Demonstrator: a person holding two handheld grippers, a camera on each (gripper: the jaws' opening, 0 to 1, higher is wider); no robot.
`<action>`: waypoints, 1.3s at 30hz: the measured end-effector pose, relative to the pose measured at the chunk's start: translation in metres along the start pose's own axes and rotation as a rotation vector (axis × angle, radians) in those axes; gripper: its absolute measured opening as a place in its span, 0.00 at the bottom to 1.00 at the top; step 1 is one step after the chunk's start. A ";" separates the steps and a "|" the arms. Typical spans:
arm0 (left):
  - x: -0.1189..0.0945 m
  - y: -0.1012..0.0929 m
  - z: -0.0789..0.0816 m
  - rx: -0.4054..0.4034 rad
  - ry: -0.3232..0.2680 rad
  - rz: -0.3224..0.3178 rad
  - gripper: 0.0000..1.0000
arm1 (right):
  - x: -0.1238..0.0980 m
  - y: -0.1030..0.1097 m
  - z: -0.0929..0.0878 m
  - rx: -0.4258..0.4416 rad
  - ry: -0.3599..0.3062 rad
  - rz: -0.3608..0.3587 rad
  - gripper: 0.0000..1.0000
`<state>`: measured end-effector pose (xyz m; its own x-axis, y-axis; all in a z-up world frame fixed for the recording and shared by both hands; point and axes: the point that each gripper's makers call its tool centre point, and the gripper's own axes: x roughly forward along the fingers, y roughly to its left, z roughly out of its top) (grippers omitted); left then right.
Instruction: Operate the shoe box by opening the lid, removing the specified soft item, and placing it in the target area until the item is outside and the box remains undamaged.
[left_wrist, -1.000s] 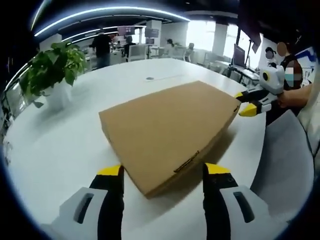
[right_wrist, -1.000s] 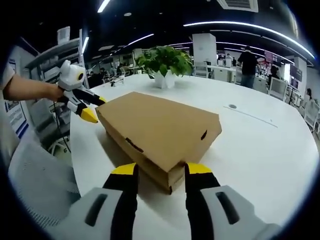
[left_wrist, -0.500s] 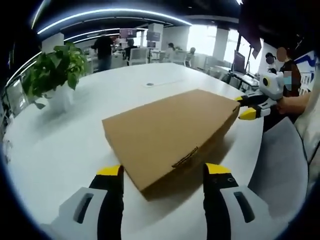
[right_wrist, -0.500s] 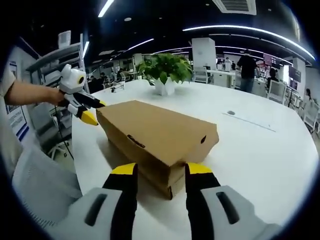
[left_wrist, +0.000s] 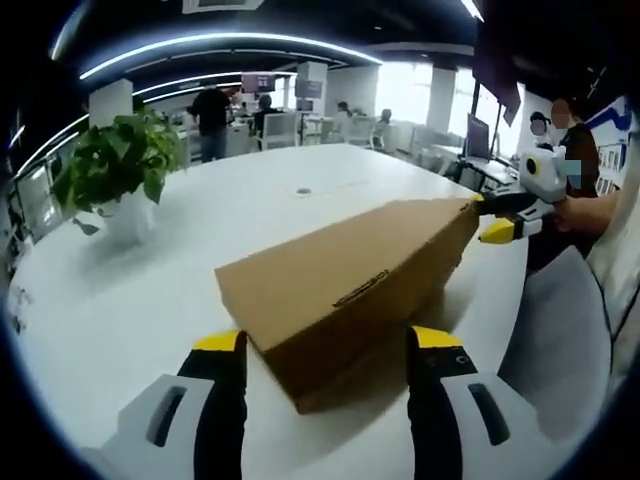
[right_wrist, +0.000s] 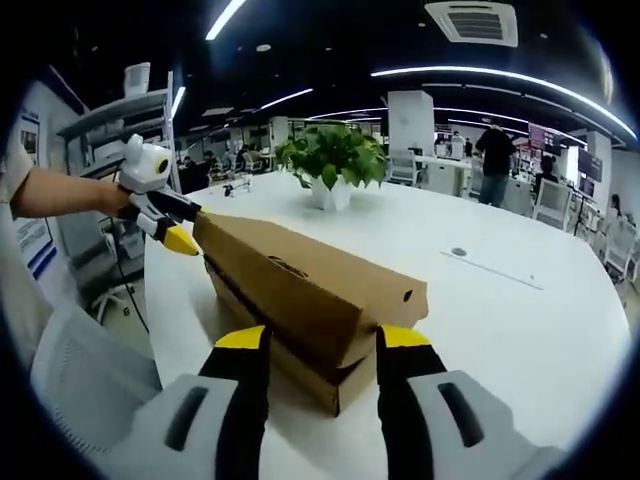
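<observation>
Lid (right_wrist: 300, 275) part-raised off box (right_wrist: 290, 358) on desk (left_wrist: 130, 300), both grippers' jaws apart astride lid corners, gripping uncertain; soft item unseen, removal outstanding.

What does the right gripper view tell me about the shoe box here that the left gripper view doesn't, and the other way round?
Right gripper view: the lid is raised off the base, a dark gap between them, and a round hole in the lid's end face. Left gripper view: a slot on the lid's front face, and a person's hand holding the right gripper at the far corner. Both: white table, potted plant, each view's own jaws open.
</observation>
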<state>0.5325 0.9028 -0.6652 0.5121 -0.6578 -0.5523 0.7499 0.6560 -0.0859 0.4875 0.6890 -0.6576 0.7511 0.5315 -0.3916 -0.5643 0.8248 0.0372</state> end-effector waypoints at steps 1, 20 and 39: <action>-0.001 0.001 0.003 0.001 -0.008 0.001 0.65 | 0.000 0.000 0.003 -0.006 -0.005 0.001 0.40; -0.008 0.011 0.045 0.034 -0.075 0.020 0.64 | 0.003 -0.013 0.048 -0.086 -0.073 0.006 0.47; -0.001 0.047 0.075 0.049 -0.124 0.082 0.43 | 0.016 -0.037 0.076 -0.121 -0.102 -0.006 0.48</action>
<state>0.5983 0.9064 -0.6068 0.6180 -0.6451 -0.4492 0.7213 0.6926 -0.0023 0.5466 0.6822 -0.5951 0.7819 0.5485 -0.2963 -0.5923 0.8019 -0.0788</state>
